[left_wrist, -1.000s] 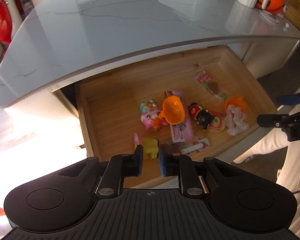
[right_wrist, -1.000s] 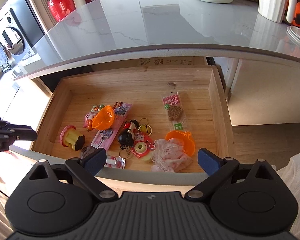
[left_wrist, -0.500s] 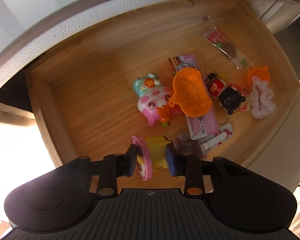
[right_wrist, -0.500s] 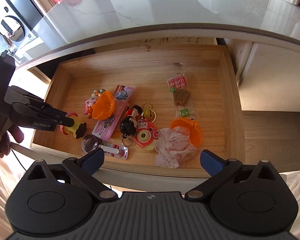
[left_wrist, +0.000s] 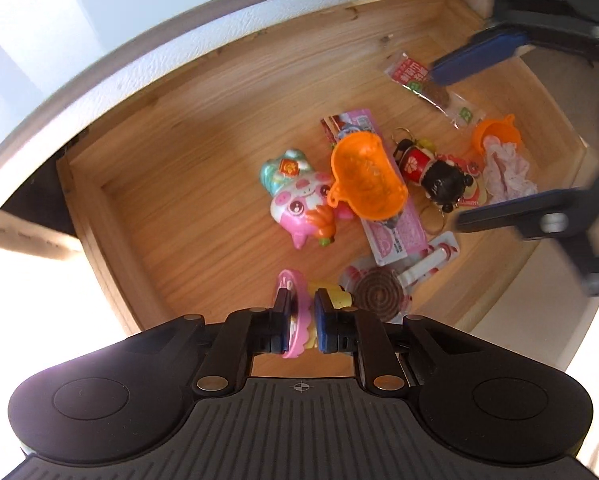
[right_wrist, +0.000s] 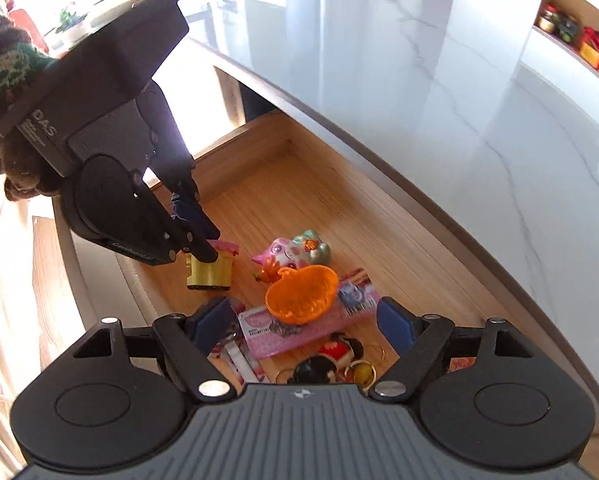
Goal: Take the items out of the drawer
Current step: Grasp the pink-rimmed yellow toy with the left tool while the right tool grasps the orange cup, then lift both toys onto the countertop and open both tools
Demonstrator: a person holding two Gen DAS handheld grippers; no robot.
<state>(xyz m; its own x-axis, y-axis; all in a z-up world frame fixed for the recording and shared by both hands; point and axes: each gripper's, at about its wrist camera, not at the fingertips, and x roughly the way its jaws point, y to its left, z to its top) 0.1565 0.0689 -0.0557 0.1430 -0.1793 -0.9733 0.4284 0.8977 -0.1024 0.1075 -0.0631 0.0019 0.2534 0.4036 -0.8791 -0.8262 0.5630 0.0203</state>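
- Our left hand-held gripper (left_wrist: 300, 316) points steeply down into the open wooden drawer (left_wrist: 187, 128); its jaws have just been closing and now clench the pink frilled rim of a small pink-and-yellow plastic toy (left_wrist: 295, 320), which sits near the drawer's front edge, towards its left corner.
- From the right wrist view we see the same toy (right_wrist: 211, 270) resting on the drawer floor, with the left hand-held gripper (right_wrist: 207, 246) pinching its pink top.
- Our right hand-held gripper (right_wrist: 305, 320) hangs above the middle of the drawer; its jaws have just been closing a little but stand wide apart, released, with nothing pressed between the pads.
- Below and between its fingers lie an orange plastic scoop-shaped cup (right_wrist: 301, 294) on top of a flat pink packet (right_wrist: 299, 332), and nearer the camera a black-haired doll keyring in red (right_wrist: 327, 360).
- Just beyond the scoop lies a pink-and-teal pig figure (right_wrist: 295, 252).
- Towards the drawer's right side we see a clear snack sachet with red and green labels (left_wrist: 435, 88), a second orange cup (left_wrist: 497, 132) and a pale frilly fabric piece (left_wrist: 505, 168).
- A brown spiral lollipop (left_wrist: 379, 294) lies just beside the held toy.
- The grey marble-look bench (right_wrist: 439, 80) overhangs the drawer's back.
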